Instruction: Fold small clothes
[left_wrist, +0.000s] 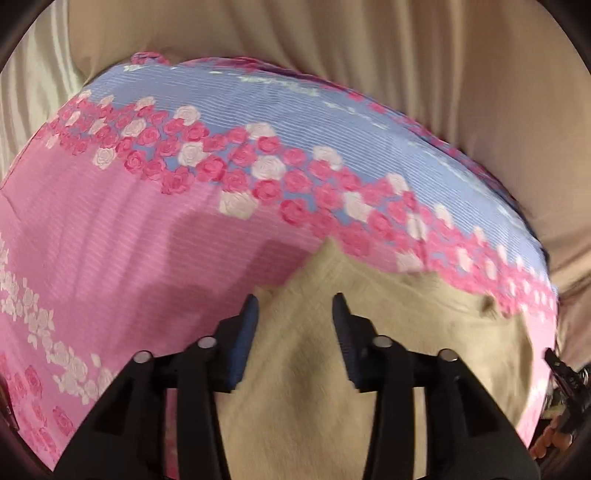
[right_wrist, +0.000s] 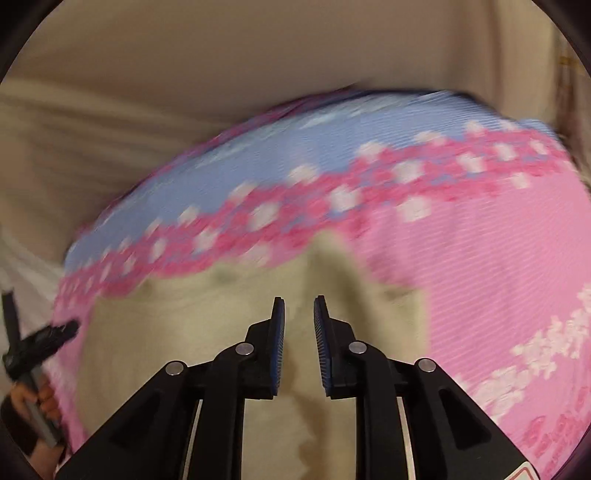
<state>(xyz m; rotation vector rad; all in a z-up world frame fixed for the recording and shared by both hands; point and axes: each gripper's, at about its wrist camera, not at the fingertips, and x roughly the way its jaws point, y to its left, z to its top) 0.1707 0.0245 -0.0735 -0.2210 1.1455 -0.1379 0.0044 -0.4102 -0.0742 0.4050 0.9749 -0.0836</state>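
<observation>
A beige garment (left_wrist: 369, 332) lies flat on a pink and blue rose-patterned sheet (left_wrist: 110, 229). My left gripper (left_wrist: 295, 299) hovers over the garment's near part, jaws open and empty. In the right wrist view the same beige garment (right_wrist: 177, 332) lies on the sheet (right_wrist: 480, 258); the frame is blurred. My right gripper (right_wrist: 298, 300) is above the garment, jaws apart with a narrow gap, holding nothing. The other gripper (right_wrist: 40, 343) shows at the left edge of the right wrist view, and the right one (left_wrist: 565, 380) at the right edge of the left wrist view.
Beige curtains or bedding (left_wrist: 369, 55) hang behind the sheet's far edge; they also show in the right wrist view (right_wrist: 221, 55). The sheet's blue band (left_wrist: 295, 103) runs along the far side. A hand (right_wrist: 40, 402) holds the left gripper's handle.
</observation>
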